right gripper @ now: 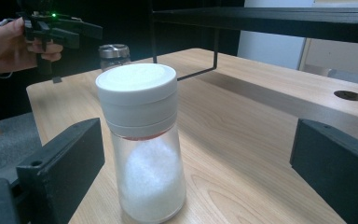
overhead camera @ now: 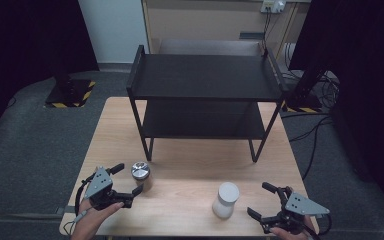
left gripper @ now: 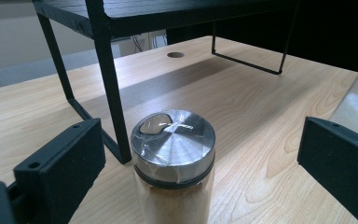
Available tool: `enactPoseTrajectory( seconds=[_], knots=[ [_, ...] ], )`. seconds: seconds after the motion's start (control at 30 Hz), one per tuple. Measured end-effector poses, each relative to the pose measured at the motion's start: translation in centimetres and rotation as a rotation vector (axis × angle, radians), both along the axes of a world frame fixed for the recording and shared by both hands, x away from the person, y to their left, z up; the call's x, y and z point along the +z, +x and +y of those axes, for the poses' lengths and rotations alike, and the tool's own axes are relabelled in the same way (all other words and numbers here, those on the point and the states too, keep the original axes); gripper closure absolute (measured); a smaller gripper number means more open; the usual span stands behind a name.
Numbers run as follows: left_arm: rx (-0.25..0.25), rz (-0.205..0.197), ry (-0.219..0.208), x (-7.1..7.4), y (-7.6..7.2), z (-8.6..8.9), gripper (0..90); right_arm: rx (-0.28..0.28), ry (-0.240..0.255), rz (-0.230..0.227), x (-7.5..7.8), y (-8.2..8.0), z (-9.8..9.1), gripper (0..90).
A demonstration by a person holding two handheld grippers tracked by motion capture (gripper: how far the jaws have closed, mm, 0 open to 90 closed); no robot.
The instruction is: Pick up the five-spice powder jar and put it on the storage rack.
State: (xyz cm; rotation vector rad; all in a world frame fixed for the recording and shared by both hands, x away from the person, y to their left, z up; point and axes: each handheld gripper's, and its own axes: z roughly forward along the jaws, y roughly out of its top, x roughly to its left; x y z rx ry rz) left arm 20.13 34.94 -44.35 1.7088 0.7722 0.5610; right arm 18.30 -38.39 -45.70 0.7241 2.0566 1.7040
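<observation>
Two hand-held grippers, one per hand, at the near edge of the counter. Left hand-held gripper: black, grey plate on top, jaws spread wide apart, gripping nothing. Right hand-held gripper: same build, jaws likewise spread wide and empty.

Two jars, both upright on the counter, well apart from each other.

Item 1: metal-lidded jar. Clear body, brown powder inside, brushed silver lid with a dark band beneath it. Stands between the left hand-held gripper's open jaws, touching neither in the left gripper view; just ahead of it is a front leg of the rack.

Item 2: white-capped jar. Clear body, white granules filling roughly the lower half, broad white stepped cap with a thin red line under it. Stands between the right hand-held gripper's open jaws, clear of both.

One shelf rack: black, two tiers, thin metal legs, beyond both hand-held grippers at the far half of the counter; both tiers bare.

One counter: light wood grain, with a round cable hole.
</observation>
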Motion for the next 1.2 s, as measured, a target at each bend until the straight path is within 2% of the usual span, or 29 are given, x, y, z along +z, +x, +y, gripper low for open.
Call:
enactPoseTrajectory(
  seconds=[0.33, 0.63, 0.87, 1.2],
  knots=[
    [0.008, -0.001, 0.009, 0.1, 0.1, -0.3, 0.0, 0.0, -0.004, 0.011, -0.2, 0.0, -0.1, 3.3],
    [-0.002, 0.017, 0.025, -0.2, 0.6, -1.0, 0.0, -0.011, -0.002, 0.023, -0.5, 0.0, -0.3, 3.1],
    [0.002, 0.035, 0.059, -0.4, 1.4, -1.6, 0.0, -0.006, 0.0, 0.028, -0.6, 0.1, -0.3, 3.0],
    [0.011, 0.067, 0.066, -1.4, 2.8, -1.8, 0.0, 0.003, -0.016, 0.023, -0.4, 0.1, -0.1, 3.0]
  ],
)
